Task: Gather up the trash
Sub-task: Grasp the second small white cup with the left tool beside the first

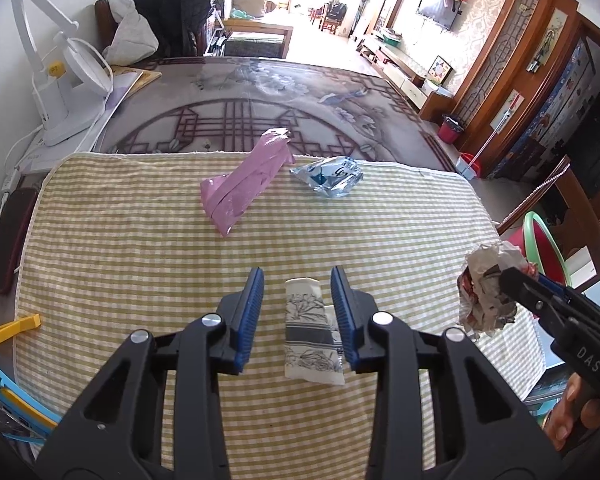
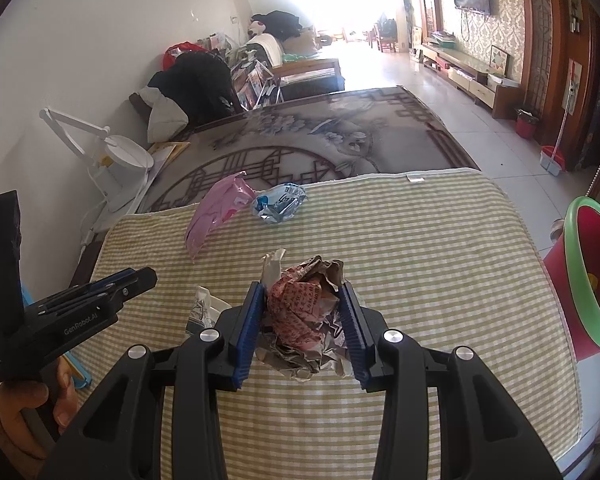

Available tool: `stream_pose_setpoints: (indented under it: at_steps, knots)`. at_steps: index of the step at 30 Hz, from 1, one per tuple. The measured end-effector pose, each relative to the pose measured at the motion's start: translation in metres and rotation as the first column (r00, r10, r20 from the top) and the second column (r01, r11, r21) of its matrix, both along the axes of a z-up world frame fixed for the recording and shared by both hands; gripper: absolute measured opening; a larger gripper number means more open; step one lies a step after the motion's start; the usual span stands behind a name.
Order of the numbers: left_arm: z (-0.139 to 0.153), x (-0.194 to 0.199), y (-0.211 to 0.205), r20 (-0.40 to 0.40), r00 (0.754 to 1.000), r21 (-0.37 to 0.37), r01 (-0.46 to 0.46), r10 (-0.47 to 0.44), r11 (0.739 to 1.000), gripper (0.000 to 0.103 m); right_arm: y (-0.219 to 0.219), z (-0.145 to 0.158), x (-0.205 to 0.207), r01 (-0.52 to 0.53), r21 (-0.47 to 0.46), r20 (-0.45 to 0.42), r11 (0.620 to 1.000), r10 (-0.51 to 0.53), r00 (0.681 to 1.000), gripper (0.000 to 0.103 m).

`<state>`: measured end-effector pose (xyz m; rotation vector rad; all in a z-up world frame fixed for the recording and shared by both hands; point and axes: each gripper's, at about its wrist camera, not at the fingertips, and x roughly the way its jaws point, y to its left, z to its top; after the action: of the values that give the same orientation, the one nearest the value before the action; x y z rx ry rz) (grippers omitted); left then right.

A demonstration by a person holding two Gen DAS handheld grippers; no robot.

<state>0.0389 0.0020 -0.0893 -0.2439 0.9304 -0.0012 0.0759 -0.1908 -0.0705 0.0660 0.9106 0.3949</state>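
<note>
Left wrist view: the left gripper [image 1: 298,276] points steeply down over the near half of the checked cloth [image 1: 120,240]. Its jaws stand a little apart and are not clenched. A packet [image 1: 310,332] with a grey flower print lies between them. It is close against the right pad, and a strip of cloth shows between it and the left pad. At the right edge of the cloth the right gripper [image 1: 514,280] comes in from the side. A hand [image 1: 572,412] is under its handle. It grasps a paper ball [image 1: 482,300], crumpled, white and grey with red marks. A pink bag [image 1: 240,178] and a foil wrapper [image 1: 328,178] lie near the far edge, just beside each other.

Right wrist view: the right gripper [image 2: 301,286] also points down, over the middle of the cloth [image 2: 440,260]. Both blue pads press on the paper ball [image 2: 300,312], which bulges out above and below them. Its red side has printed characters. The left gripper [image 2: 140,280] is at the left, seen from the side, with a hand [image 2: 40,400] under it. The packet [image 2: 202,308] is just beyond its tip, near the left edge. The pink bag [image 2: 214,208] and the foil wrapper [image 2: 280,202] lie by the far edge. A red bin [image 2: 588,276] with a green rim stands off the right edge.
</note>
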Motion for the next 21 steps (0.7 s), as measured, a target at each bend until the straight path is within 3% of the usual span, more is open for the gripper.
stream_pose_setpoints:
  at_steps: [4,7,12,17,18,19,21]
  knots:
    - [-0.006,0.002,-0.001,-0.029,1.000,0.001,-0.010,0.010,1.000,0.034,-0.007,0.000,0.000,0.006,0.006,-0.001,1.000,-0.006,1.000,0.038]
    - [-0.020,0.005,-0.001,-0.084,0.996,-0.020,0.005,-0.006,1.000,0.051,-0.013,0.000,-0.001,0.015,0.009,-0.001,1.000,-0.015,1.000,0.038]
    - [-0.058,0.011,-0.009,-0.191,0.982,-0.035,0.001,-0.008,0.999,0.061,-0.020,-0.005,-0.003,0.020,0.017,-0.019,1.000,-0.020,1.000,0.038]
    - [-0.086,0.017,-0.022,-0.266,0.964,-0.023,0.023,-0.028,0.999,0.061,-0.029,-0.008,-0.008,0.027,0.021,-0.032,0.999,-0.027,0.999,0.038]
    - [-0.089,0.017,-0.023,-0.265,0.964,-0.025,0.019,-0.025,0.999,0.056,-0.033,-0.009,-0.010,0.033,0.021,-0.033,0.999,-0.033,0.999,0.038]
    - [-0.090,0.017,-0.022,-0.262,0.965,-0.038,0.017,-0.026,0.999,0.044,-0.035,-0.009,-0.011,0.039,0.021,-0.033,0.999,-0.038,0.999,0.038]
    - [-0.088,0.017,-0.022,-0.263,0.964,-0.063,0.014,-0.030,0.998,0.040,-0.041,-0.008,-0.012,0.053,0.023,-0.033,0.998,-0.052,0.998,0.038]
